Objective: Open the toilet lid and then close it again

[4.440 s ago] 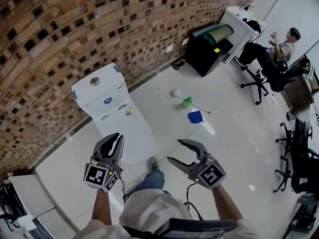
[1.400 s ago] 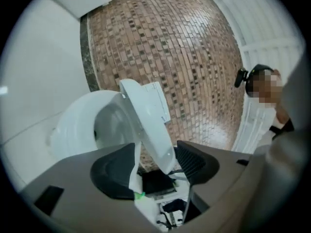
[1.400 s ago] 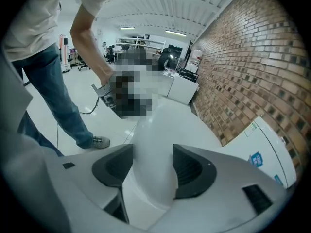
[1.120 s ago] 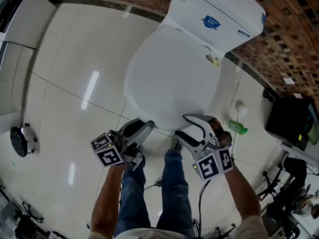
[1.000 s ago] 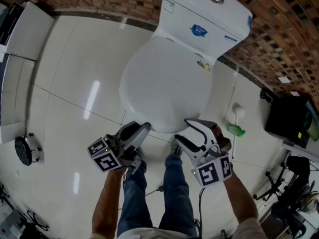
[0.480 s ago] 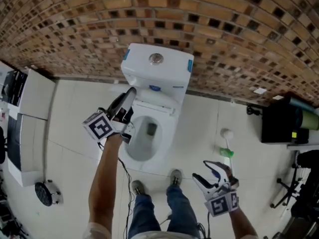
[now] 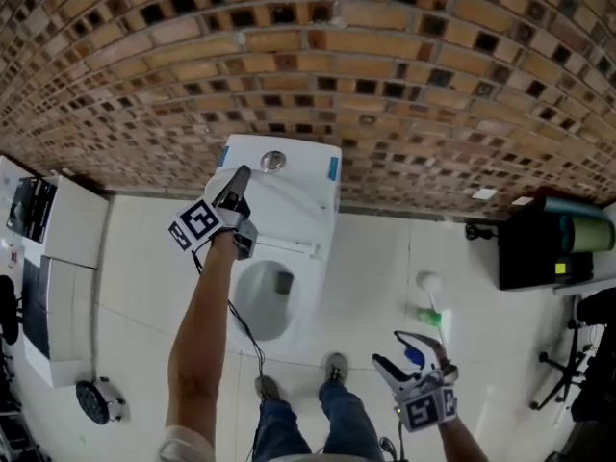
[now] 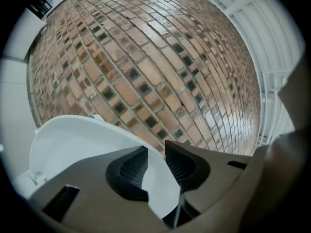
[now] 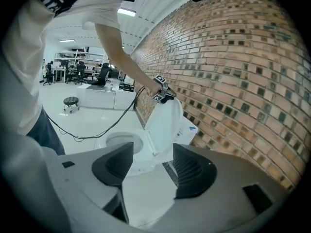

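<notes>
The white toilet (image 7: 258, 306) stands against the brick wall, its bowl uncovered. Its lid (image 7: 279, 215) is raised, leaning back toward the tank (image 7: 289, 162). My left gripper (image 7: 239, 176) is at the lid's top edge. In the left gripper view the white lid (image 8: 92, 142) runs between the jaws of the left gripper (image 8: 154, 152), which have just been closing and are shut on it. My right gripper (image 7: 397, 349) hangs low at the right, open and empty. The right gripper view looks past the right gripper (image 9: 150, 154) at the lid (image 9: 165, 123) and bowl (image 9: 119, 142).
A green bottle (image 7: 430, 316) and a white brush lie on the floor right of the toilet. A black cabinet (image 7: 539, 248) stands further right, a white cabinet (image 7: 67, 248) at the left, a stool (image 7: 96, 402) at the lower left. My shoes (image 7: 337, 366) are before the bowl.
A second ago the lid lay down with both grippers at its front rim. The left gripper has swung it up toward the tank. The right gripper has pulled away to the lower right.
</notes>
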Motion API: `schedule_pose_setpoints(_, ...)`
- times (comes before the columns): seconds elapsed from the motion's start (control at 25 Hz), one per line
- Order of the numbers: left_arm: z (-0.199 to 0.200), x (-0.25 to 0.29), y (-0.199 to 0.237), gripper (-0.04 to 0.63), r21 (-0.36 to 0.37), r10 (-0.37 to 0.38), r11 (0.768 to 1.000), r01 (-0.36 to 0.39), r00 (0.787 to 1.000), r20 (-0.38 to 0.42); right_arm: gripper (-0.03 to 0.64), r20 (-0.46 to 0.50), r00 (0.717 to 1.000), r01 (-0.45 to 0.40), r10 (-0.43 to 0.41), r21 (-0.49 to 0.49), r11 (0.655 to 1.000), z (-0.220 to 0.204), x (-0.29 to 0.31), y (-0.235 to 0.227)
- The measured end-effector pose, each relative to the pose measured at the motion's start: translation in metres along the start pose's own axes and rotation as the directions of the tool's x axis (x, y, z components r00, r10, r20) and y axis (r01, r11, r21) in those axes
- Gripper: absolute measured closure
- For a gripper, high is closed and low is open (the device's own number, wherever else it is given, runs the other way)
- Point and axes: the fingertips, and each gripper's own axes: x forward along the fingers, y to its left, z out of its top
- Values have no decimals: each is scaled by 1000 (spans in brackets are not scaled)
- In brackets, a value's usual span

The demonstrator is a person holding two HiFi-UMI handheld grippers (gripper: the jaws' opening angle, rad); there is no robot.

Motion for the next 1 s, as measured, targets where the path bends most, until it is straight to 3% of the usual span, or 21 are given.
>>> schedule_pose_setpoints(0.28,-3,-3,-1,480,28,-23,999,23,999,-25,351,-15,999,37,-37,-3,999,-16,-11,-1)
schedule_pose_setpoints(0.44,-5,-15,-1,442,104,5,995,-1,999,-33,351,29,999,36,-36,16,999,10,-15,6)
schedule_pose_setpoints(0.56,2,-32,2,442,150,54,987,-56,998,14,351,62,998,26,-26,9,1000,33,-19,15)
schedule_pose_setpoints(0.68,6,-65,-13,442,205,22,978,-31,999,44,351,83,996,34,-33,-17,999,47,-25,26)
schedule_pose_setpoints(0.76,1,-104,-41,442,303,-40,952,29,999,30,351,97,994,42,-40,-16,999,56,-30,34)
schedule_pose_setpoints(0.84,-5,-153,-76,442,419,-84,905,76,996,2,351,116,992,45,-47,21,999,70,-33,42)
schedule_pose_setpoints(1.0,-3,-252,-142,443,646,-119,756,102,993,-18,351,204,977,33,-66,162,986,116,-31,47)
